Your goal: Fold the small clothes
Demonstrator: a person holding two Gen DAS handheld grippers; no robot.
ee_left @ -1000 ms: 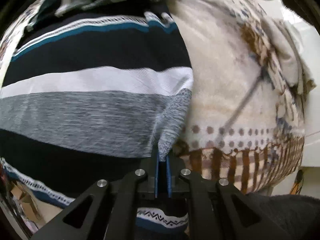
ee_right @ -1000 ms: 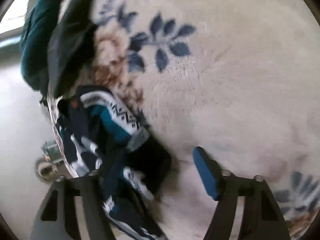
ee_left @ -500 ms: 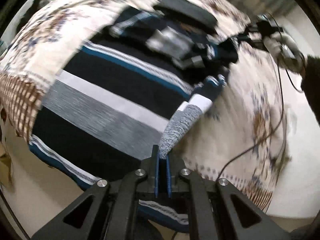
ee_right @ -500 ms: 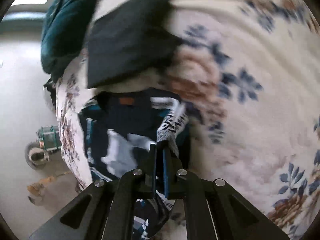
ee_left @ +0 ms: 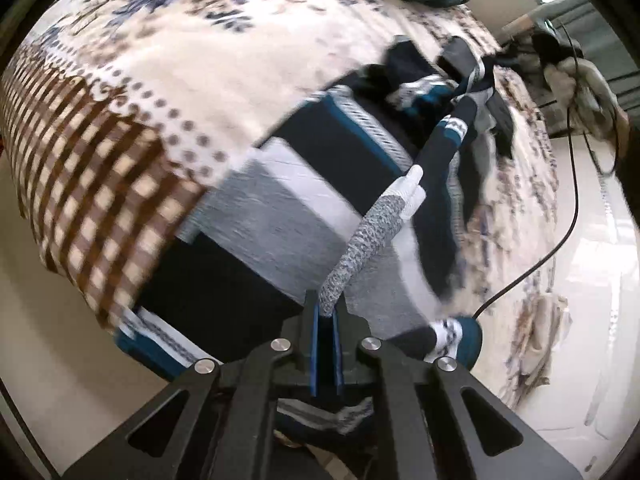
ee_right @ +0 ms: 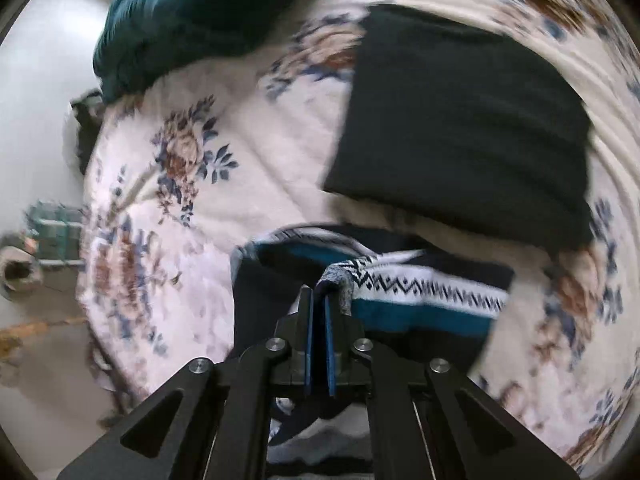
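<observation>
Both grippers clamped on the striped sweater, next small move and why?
Probably carry the held edge across the sweater's body and lay it down. The left gripper is shut on the striped sweater, raising a taut ridge; the right gripper pinches its patterned hem. The rest lies on the floral blanket.

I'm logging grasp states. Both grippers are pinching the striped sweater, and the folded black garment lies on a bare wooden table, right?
Not quite. The folded black garment lies on a floral blanket, not a wooden table, as the right wrist view shows. The left gripper and right gripper do both pinch the striped sweater.
</observation>
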